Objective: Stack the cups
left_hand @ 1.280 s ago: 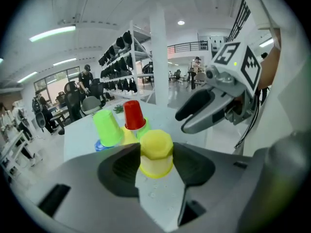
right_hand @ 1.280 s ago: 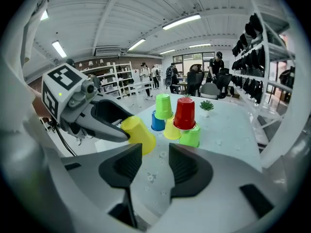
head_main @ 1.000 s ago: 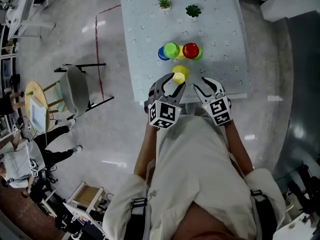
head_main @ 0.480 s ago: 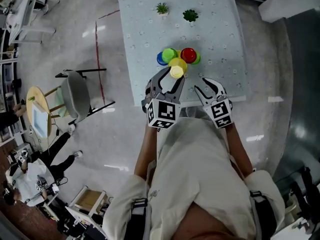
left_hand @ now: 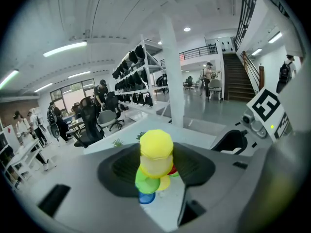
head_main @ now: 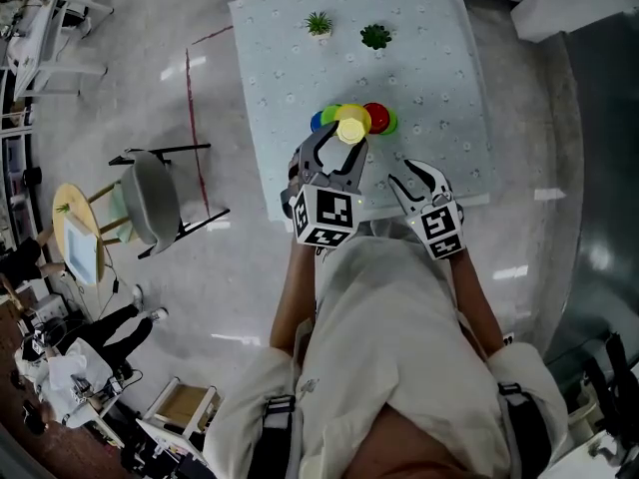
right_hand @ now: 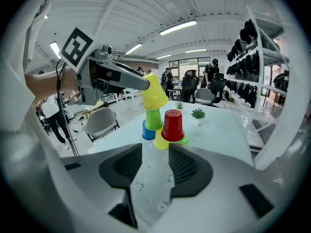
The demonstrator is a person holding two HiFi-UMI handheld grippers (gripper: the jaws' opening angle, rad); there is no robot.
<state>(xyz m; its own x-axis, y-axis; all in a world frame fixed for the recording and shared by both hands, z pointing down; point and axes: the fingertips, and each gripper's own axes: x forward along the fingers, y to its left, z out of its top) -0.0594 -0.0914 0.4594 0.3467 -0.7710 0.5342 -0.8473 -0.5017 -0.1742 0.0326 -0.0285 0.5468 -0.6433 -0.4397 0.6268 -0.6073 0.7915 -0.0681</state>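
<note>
The left gripper [left_hand: 156, 161] has its fingers clenched on a yellow cup [left_hand: 156, 149]. The cup is mouth down, with a finger on either side of its wall. It hangs in the air just ahead of those fingers, clear of the tabletop [head_main: 429, 68]. The right gripper [right_hand: 155, 166] is released: its fingers stand apart with only bare tabletop between them, and the cups lie well beyond their tips.

The stack sits just beyond and below the left fingers. In the right gripper view, a blue cup [right_hand: 146, 131] and a lower yellow cup [right_hand: 160, 141] stand in the base row. A green cup [right_hand: 153, 119] and a red cup [right_hand: 172, 125] stand side by side on the tier above. The held cup is straight over the green cup, with its rim very close to that cup's closed top. Whether they touch cannot be told.

I judge that the seat for the held cup is the saddle between the green and red tops. That lies off to the red cup's side of the left fingers, not directly under them. The cup's long axis also leans, with the closed base tipped back toward the left gripper and the mouth pitched forward.

So the coming move likely needs a short sideways shift toward the red cup. It would then bring the axis upright and descend gently before the fingers let go. The left hand is far nearer. A knock on the green cup could bring the tiers down.
</note>
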